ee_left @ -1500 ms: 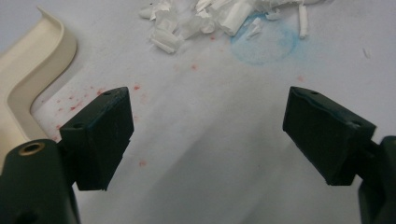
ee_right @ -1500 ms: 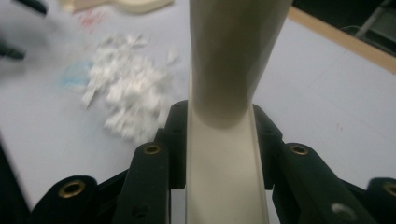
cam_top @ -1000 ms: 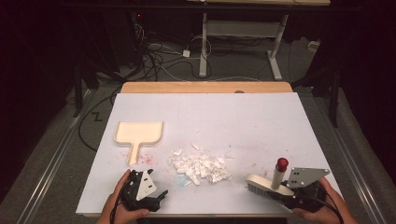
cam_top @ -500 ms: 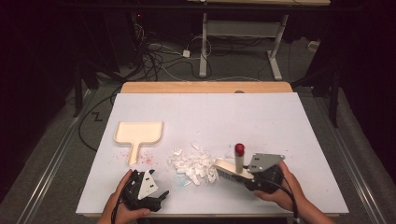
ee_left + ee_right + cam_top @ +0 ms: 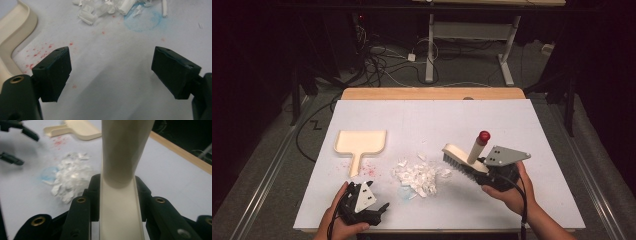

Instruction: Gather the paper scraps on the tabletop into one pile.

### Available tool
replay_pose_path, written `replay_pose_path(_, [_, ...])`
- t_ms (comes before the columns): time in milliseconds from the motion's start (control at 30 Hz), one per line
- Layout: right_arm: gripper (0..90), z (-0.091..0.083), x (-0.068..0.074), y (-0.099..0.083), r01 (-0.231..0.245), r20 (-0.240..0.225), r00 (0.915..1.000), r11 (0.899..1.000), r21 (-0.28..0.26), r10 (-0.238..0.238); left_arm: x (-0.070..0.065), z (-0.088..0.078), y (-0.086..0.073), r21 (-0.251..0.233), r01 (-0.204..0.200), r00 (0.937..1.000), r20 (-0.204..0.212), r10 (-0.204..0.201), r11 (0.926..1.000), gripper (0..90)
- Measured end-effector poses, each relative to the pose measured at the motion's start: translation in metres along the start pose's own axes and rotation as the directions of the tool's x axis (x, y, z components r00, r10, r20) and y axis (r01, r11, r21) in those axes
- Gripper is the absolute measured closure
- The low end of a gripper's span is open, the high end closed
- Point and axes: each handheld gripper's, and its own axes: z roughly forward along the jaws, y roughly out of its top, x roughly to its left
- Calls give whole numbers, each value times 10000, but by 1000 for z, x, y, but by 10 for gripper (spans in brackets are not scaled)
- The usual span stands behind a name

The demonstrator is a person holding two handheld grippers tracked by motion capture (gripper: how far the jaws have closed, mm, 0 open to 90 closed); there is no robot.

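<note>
High view: the right claw (image 5: 482, 167) grips a cream brush (image 5: 462, 157) by its back, bristles down, red-tipped handle tilted up, just beside the pile of white scraps (image 5: 419, 176) toward the tabletop's (image 5: 432, 120) near edge. The left claw (image 5: 379, 210) rests at the near edge, jaws apart; a cream dustpan (image 5: 361, 142) lies toward the left edge.

Left gripper view: the jaws stand wide apart with nothing between them, above bare tabletop.

Right gripper view: the jaws press on the brush from both sides.

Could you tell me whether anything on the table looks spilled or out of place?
Yes. A heap of white scraps lies loose on the table, between the dustpan and the brush. Red specks are spattered by the dustpan's handle, and a faint blue smudge sits beside the scraps.
</note>
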Motion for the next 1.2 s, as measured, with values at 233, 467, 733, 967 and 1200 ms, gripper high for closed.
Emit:
replay_pose_path(233, [679,25,-27,-13,-449,2213,9748,9960,774,268,0,2,0,80,-15,10000,11,15,10000,155])
replay_pose_path(467, [680,67,-29,-24,-593,3266,9450,9911,1193,172,3,2,0,-1,-20,10000,-37,20,10000,155])
replay_pose_path(733, [678,100,20,-7,-209,2634,9647,9950,977,-56,3,1,-1,-63,72,10000,20,-72,10000,155])
replay_pose_path(967, [678,118,61,11,70,1715,9850,9980,633,-178,3,1,1,-151,-110,9999,-25,110,9998,155])
replay_pose_path(1200, [679,109,59,21,264,1312,9909,9994,216,-290,5,-1,-1,-212,-44,9999,-91,42,9998,155])
